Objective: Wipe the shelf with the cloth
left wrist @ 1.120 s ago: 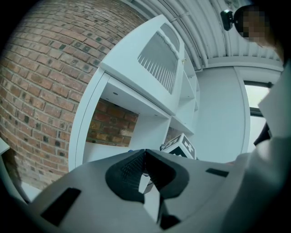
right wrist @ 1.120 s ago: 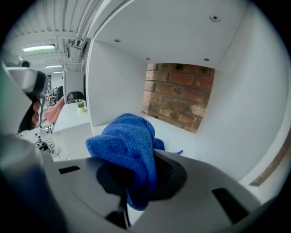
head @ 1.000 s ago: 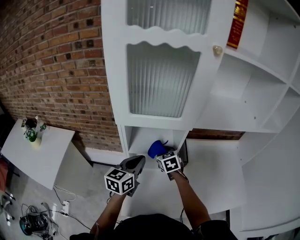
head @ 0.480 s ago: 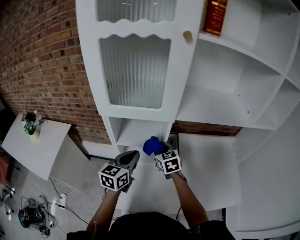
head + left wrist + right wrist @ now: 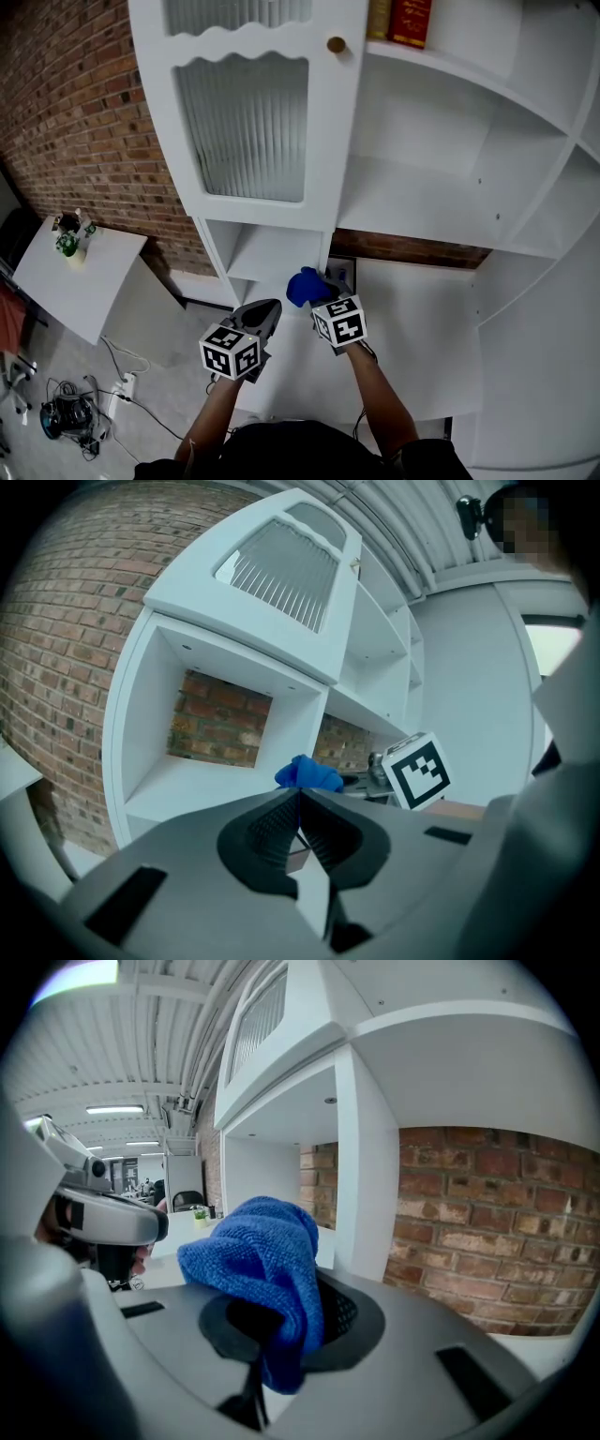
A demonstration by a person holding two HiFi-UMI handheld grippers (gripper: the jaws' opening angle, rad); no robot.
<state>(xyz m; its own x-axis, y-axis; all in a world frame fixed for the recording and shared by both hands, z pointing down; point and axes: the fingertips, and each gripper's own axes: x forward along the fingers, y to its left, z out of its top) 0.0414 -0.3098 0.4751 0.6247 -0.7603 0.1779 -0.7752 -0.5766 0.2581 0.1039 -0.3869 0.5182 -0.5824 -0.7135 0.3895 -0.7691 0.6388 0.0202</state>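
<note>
My R tongs (image 5: 281, 1335) clamped on blue cloth (image 5: 258, 1255), bunched, in air just in front of low shelf (image 5: 267, 264), not touching. My L tongs (image 5: 298, 803) closed, empty, alongside. I judge: press cloth flat on board, sweep w/ even pressure, incl. corners.

Pinched part of cloth (image 5: 258, 1251) hidden within right tongs (image 5: 281, 1330), books (image 5: 410, 21) cut by top edge
</note>
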